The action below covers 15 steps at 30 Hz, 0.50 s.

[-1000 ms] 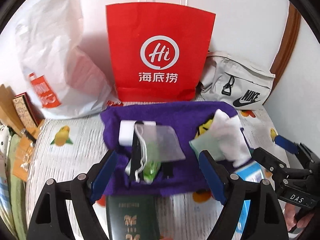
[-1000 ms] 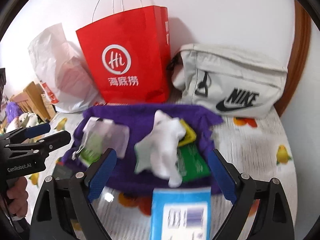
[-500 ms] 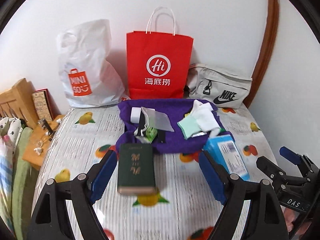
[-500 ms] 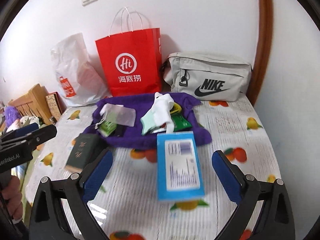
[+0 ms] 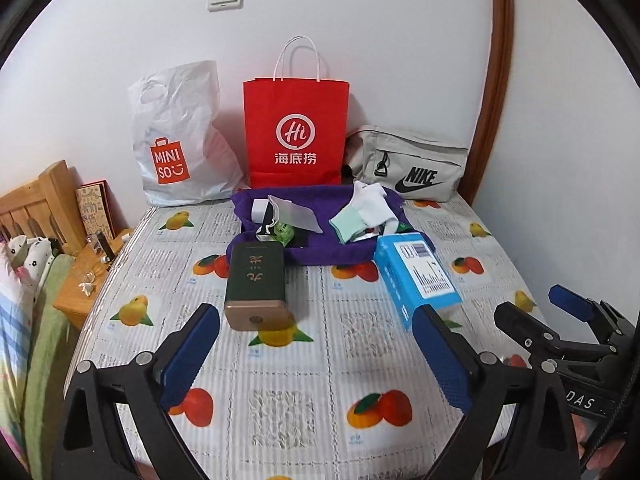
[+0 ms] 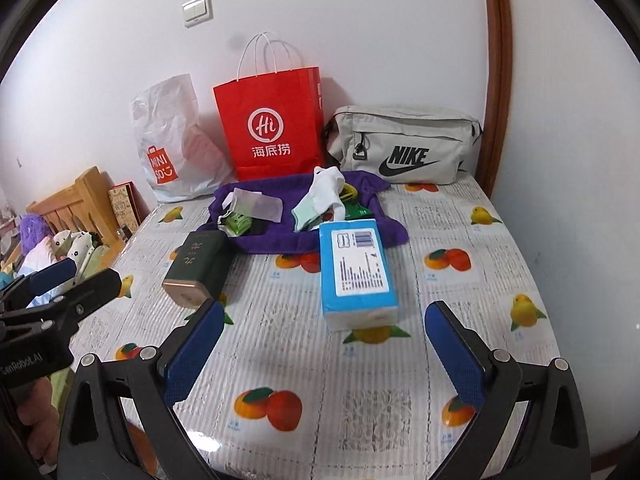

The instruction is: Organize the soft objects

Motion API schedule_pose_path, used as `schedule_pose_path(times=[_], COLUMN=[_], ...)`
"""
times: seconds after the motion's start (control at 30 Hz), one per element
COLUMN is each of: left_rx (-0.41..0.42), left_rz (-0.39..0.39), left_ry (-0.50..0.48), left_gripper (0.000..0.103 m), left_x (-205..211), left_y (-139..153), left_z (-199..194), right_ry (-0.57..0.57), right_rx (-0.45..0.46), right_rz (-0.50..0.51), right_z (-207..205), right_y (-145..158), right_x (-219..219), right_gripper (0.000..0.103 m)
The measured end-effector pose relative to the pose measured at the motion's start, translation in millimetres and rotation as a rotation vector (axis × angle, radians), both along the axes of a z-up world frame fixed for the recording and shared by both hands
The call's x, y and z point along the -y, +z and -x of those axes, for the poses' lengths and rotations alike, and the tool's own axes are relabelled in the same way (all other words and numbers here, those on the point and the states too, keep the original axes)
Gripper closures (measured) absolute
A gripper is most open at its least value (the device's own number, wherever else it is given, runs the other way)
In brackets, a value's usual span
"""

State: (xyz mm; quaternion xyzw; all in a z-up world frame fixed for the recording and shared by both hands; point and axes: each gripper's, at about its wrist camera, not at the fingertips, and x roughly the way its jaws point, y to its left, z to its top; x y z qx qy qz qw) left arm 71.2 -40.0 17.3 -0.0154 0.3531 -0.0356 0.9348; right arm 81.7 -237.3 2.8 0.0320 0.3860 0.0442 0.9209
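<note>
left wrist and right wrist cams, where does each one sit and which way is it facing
Left wrist: on the left hand-held gripper, tilted down over the table toward the wall; its open jaws show, the right hand-held gripper at right.
Right wrist: on the right hand-held gripper, same facing; the left at left.
Shared: red paper bag, purple cloth, green box, blue box.
</note>
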Motion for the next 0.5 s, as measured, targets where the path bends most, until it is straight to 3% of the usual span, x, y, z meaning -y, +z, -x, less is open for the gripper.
schedule_pose_path(times=[0.5], left_rx=[0.011], left_rz=[0.007], left_ry=[0.025], left_gripper=[0.004], left_x=[-9], left_y=[2], left_z=[19], right_ry=[-0.013], right_rx=[0.026], right_rz=[0.029], right_z=[23], right_y=[4], right_x=[2], right_gripper=[0.004])
